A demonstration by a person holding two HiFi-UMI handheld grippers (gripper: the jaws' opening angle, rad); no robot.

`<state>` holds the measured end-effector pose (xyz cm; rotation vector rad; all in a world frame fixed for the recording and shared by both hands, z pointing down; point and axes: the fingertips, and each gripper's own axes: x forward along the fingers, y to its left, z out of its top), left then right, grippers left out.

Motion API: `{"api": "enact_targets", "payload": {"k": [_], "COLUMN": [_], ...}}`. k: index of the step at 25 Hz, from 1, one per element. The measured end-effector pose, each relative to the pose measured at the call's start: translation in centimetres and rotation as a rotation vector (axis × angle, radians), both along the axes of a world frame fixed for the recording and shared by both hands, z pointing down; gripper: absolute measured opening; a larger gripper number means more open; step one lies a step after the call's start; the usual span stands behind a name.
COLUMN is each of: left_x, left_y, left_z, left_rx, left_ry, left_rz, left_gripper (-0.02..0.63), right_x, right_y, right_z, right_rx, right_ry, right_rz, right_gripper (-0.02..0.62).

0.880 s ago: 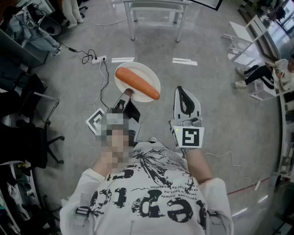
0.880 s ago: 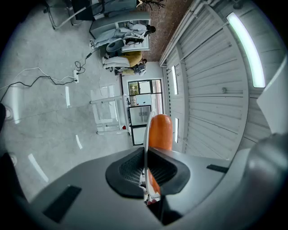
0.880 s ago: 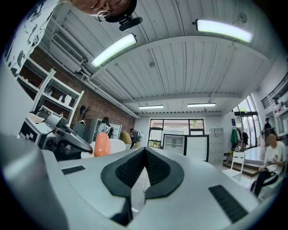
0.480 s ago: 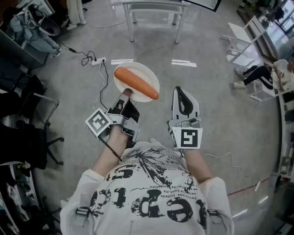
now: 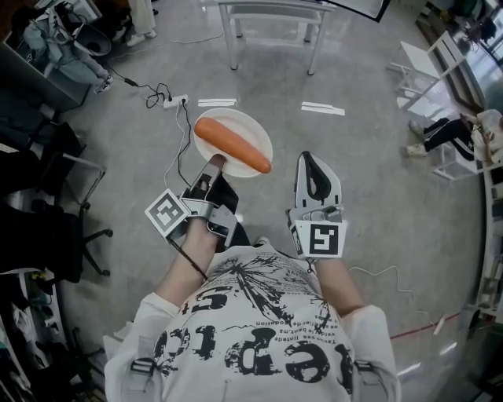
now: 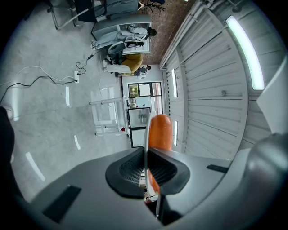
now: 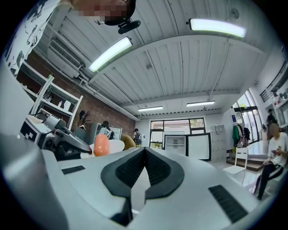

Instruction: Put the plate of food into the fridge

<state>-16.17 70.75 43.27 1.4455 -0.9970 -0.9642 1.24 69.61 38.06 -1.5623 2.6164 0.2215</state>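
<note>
A white plate (image 5: 248,126) carries a long orange sausage (image 5: 233,144) and hangs in the air over the floor. My left gripper (image 5: 216,162) is shut on the plate's near rim. In the left gripper view the plate's rim (image 6: 145,130) runs edge-on between the closed jaws of that gripper (image 6: 145,155), with the sausage (image 6: 160,132) beyond it. My right gripper (image 5: 310,157) is held to the right of the plate, shut and empty; its own view shows its jaws (image 7: 144,155) closed together. A glass-fronted fridge (image 7: 176,146) stands far ahead, its white door (image 7: 199,146) beside it.
A metal-legged table (image 5: 271,9) stands ahead. A power strip (image 5: 174,100) with cables lies on the floor at the left. Dark chairs (image 5: 71,180) crowd the left side, white chairs (image 5: 428,59) the right. A person (image 7: 274,152) sits at the far right.
The floor, the power strip and the table have slid a little in the head view as the person moves. Both grippers keep their pose, and the plate stays in the left one.
</note>
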Motion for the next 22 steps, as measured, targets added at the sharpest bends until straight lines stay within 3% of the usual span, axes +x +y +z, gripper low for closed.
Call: {"api": "enact_targets", "payload": {"k": [7, 16, 22], "left_x": [0.0, -1.6, -4.9], "left_y": [-1.2, -13.7, -22.8], "left_z": [1.0, 0.2, -0.7], "left_rx": [0.002, -0.002, 0.011], "left_ry": [0.015, 0.054, 0.044], "left_rz": [0.029, 0.080, 0.111], "left_gripper": [0.020, 0.020, 0.020], "right_x": [-0.5, -1.8, -4.8], "right_y": [-1.2, -13.0, -21.8], "right_z": [1.7, 1.1, 0.4], "right_rx": [-0.021, -0.043, -0.042], "right_ry": [0.019, 0.050, 0.042], "right_rz": [-0.004, 0.068, 0.096], "right_gripper": [0.002, 0.002, 0.002]}}
